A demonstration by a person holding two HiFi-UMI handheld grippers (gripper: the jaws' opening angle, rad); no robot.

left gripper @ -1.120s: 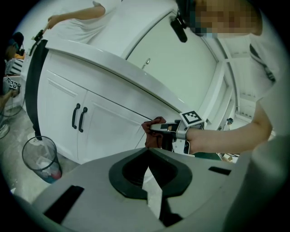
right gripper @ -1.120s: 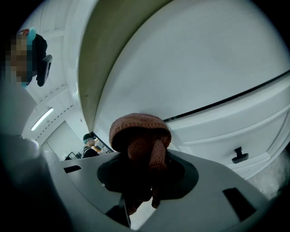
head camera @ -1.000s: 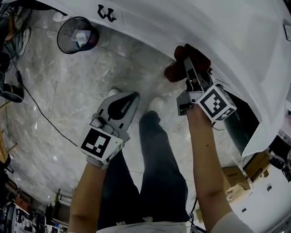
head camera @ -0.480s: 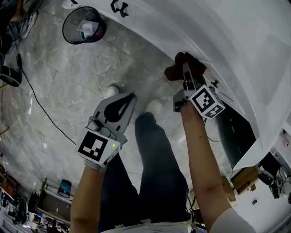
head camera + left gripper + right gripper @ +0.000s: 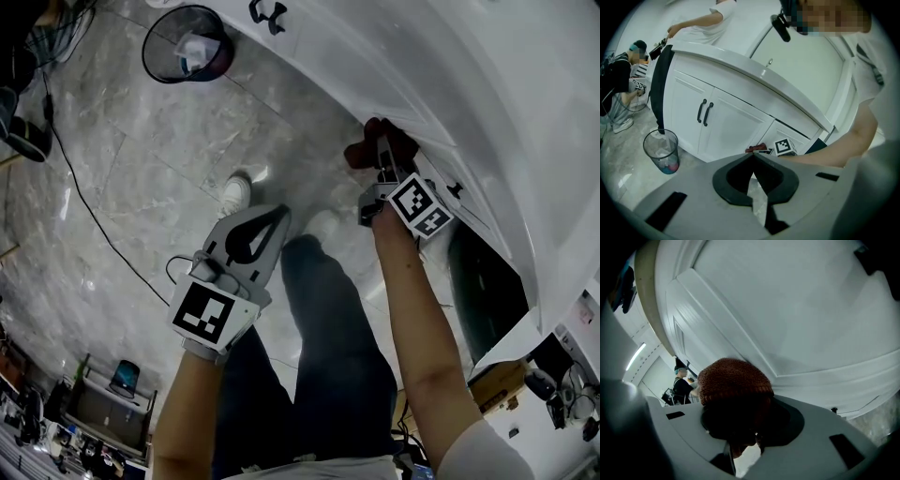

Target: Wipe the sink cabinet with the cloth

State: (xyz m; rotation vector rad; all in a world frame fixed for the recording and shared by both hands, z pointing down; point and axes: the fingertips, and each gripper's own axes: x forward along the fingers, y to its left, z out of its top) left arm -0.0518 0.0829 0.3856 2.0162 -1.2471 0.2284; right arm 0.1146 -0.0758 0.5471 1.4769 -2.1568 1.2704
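A reddish-brown knitted cloth is bunched against the white sink cabinet, and my right gripper is shut on it. In the right gripper view the cloth bulges out of the jaws and presses on a white panelled cabinet door. My left gripper hangs lower left over the floor, shut with nothing in it. The left gripper view shows its tips meeting, with the cabinet and the cloth beyond.
A mesh waste bin with litter stands on the marble floor at upper left. A black cable snakes across the floor. An open cabinet door shows a dark gap at right. Black door handles sit on the left doors. Another person is at far left.
My right gripper has slid the cloth a little up and along the cabinet front. The left gripper has shifted slightly to the right and stays shut.
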